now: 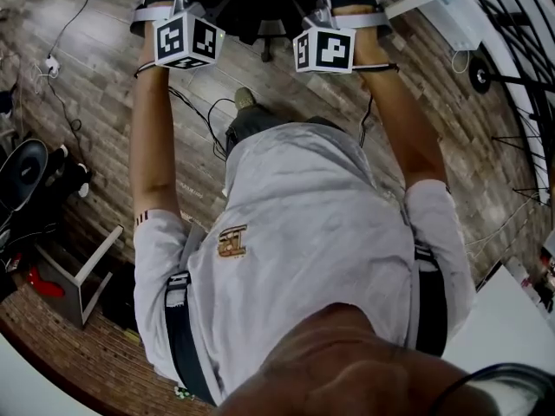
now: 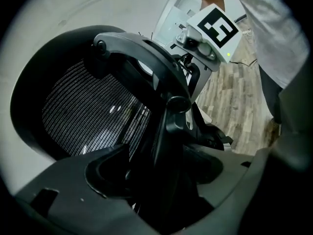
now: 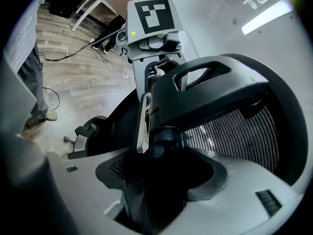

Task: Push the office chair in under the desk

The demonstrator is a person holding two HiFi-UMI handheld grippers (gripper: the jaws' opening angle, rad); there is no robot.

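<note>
In the head view the chair [image 1: 251, 3] stands on the wood floor [image 1: 87, 76] straight ahead of the person, a dark shape at the top edge, mostly cut off. Both arms reach out to it, with the left gripper [image 1: 178, 24] and the right gripper [image 1: 342, 24] side by side at its back, their marker cubes facing up. Black cables [image 1: 195, 111] trail over the floor near the person's shoe [image 1: 244, 98]. In the left gripper view the chair [image 2: 88, 111] fills the picture: a rounded black back with fine ribbed mesh, and a glossy black frame bar [image 2: 142, 58] arching across it down to a round knob. The left gripper [image 2: 161, 180] has its grey jaws closed round the dark upright part of that frame. The right gripper's cube [image 2: 215, 28] shows above, close by. In the right gripper view the same mesh back [image 3: 234, 126] curves off to the right, under a thick black top bar [image 3: 210, 92] with a slot in it. The right gripper [image 3: 156, 180] clamps its jaws on the frame below that bar, and the left gripper's cube [image 3: 152, 16] sits just beyond.
</note>
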